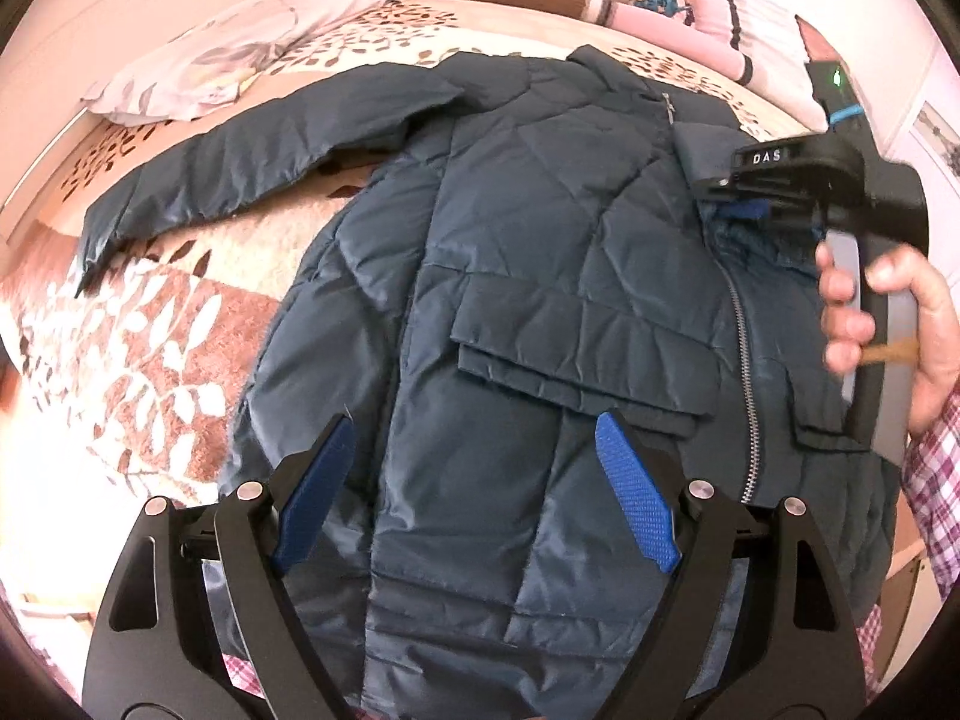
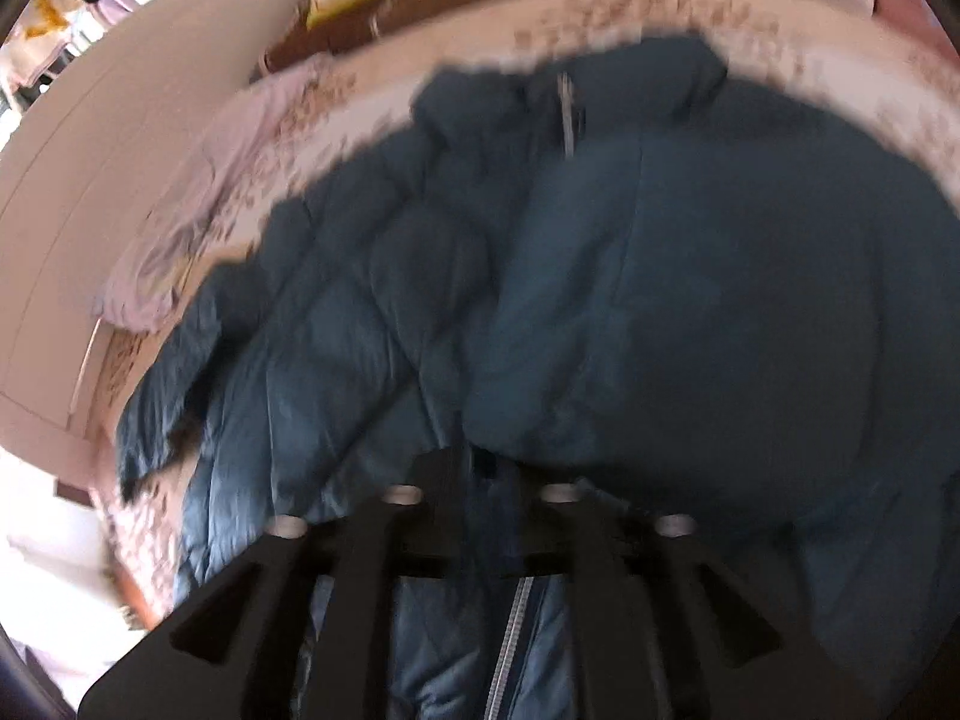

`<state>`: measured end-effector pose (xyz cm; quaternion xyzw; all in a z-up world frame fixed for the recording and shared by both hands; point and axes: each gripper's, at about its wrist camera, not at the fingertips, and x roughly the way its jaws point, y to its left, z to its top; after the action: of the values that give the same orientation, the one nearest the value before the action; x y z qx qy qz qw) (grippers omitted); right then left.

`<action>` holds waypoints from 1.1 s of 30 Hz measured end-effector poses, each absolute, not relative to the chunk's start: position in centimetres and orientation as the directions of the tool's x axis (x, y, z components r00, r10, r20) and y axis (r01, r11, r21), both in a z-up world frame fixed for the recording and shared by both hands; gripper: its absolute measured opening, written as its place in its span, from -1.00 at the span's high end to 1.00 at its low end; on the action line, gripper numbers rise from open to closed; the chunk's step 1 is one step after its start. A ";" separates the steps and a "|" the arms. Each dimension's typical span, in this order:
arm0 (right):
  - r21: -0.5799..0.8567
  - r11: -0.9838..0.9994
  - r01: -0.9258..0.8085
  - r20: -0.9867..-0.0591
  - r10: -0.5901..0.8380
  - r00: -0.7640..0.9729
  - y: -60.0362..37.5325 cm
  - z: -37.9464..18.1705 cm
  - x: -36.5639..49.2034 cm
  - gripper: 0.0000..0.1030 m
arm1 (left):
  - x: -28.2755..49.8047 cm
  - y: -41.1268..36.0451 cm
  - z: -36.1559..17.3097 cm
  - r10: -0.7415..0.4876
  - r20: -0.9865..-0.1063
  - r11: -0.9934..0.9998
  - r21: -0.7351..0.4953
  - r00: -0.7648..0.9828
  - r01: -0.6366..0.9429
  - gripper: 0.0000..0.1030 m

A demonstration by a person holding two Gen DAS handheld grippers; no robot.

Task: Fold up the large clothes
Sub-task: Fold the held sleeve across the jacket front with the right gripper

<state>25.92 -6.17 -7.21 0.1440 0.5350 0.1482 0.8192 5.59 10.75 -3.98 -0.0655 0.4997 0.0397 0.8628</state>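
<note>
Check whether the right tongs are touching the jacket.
Touching: the left wrist view shows the right tongs clamped on a fold of the jacket.

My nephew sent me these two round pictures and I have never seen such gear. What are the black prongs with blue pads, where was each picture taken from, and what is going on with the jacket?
No robot here: a person holds a two-finger gripper in each hand, each with a fisheye camera looking along its fingers.

The sharp picture is from the left gripper. Its blue pads stand apart, open, over a dark blue quilted jacket lying on a leaf-patterned bedspread. At its right edge, the person's hand holds the right gripper, closed on a folded-over part of the jacket.

The blurred picture is from that right gripper: its fingers meet on fabric, which bulges across the view.
</note>
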 end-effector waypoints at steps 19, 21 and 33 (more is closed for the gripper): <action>0.320 0.945 0.068 -0.796 0.229 0.560 -19.0 -6.0 12.5 -0.26 | 16.3 -4.5 0.6 -0.194 -0.769 0.946 0.017 0.608 0.323 -0.59; 0.302 0.951 0.071 -0.797 0.211 0.565 -19.5 -6.5 11.9 -0.26 | 17.7 -6.7 0.2 -0.191 -0.777 0.934 0.043 0.600 0.353 -0.59; 0.234 0.971 0.051 -0.797 0.162 0.582 -21.0 -8.8 10.5 -0.26 | 22.0 -15.3 -5.4 -0.005 -0.816 0.826 0.322 0.577 0.462 -0.54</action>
<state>10.47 -20.98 -8.79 0.1166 0.4562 0.0316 0.8816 21.99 -15.31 -5.43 0.2606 0.4386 -0.1376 0.8490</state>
